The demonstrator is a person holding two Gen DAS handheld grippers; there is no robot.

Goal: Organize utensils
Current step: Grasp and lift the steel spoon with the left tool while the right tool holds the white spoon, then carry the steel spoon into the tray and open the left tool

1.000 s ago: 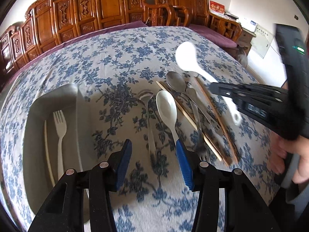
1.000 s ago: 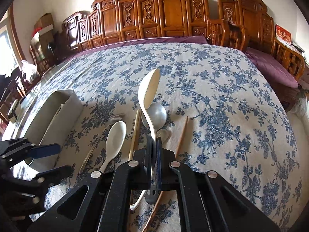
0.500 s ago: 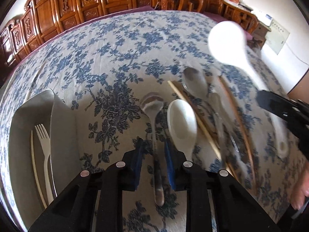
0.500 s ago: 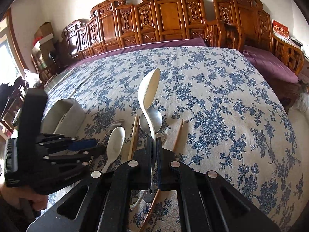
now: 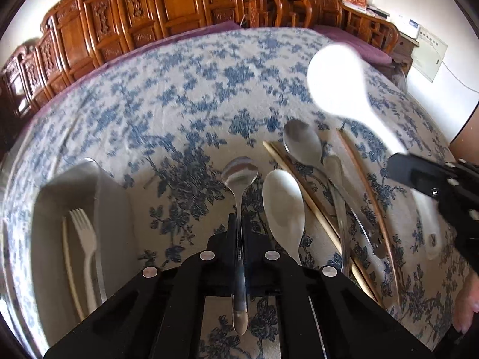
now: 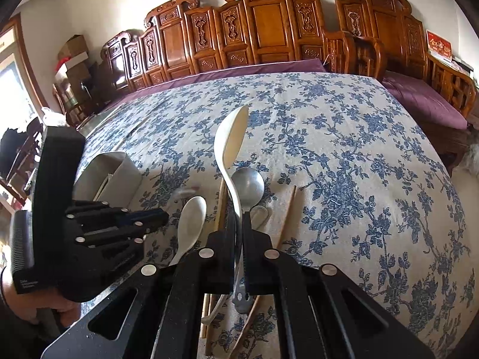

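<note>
Left wrist view: the left claw point(image 5: 239, 233), wide apart a second ago, has come together on the steel spoon point(image 5: 239, 176), clamped at its handle; the bowl points ahead over the bench point(image 5: 179, 95), so the pick looks secured and the carry to the tray point(image 5: 48, 197), where a fork point(image 5: 85, 239) already lies, should follow; the white spoon point(image 5: 283, 206) lies just right of the claw; the big ladle point(image 5: 338, 86) hangs raised at right, blurred.

Right wrist view: the right claw point(image 6: 239, 224) stays clamped on the ladle point(image 6: 232, 140), held level and pointing forward; the left claw point(image 6: 152, 214) reaches in low from the left, near the tray point(image 6: 119, 164).
</note>
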